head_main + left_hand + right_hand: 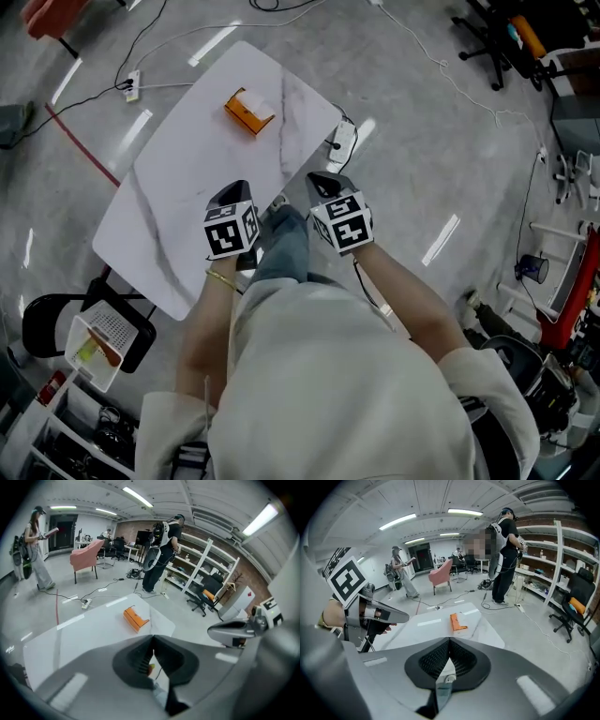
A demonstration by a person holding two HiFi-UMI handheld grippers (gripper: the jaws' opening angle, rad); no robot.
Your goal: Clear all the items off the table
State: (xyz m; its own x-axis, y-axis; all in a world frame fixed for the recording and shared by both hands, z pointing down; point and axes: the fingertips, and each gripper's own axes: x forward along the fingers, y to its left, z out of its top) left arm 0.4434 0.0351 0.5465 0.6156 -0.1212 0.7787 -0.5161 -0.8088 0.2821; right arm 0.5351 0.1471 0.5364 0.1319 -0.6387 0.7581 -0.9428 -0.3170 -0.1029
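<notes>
Orange box lies on the far part of the white marble table. Left tool is over the table's near edge, jaws together, empty. Right tool is just off that edge, jaws together, empty.

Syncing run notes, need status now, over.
Left gripper shut, empty; right gripper shut, empty. Orange box on far side of table, untouched. Nothing between grippers and box.
</notes>
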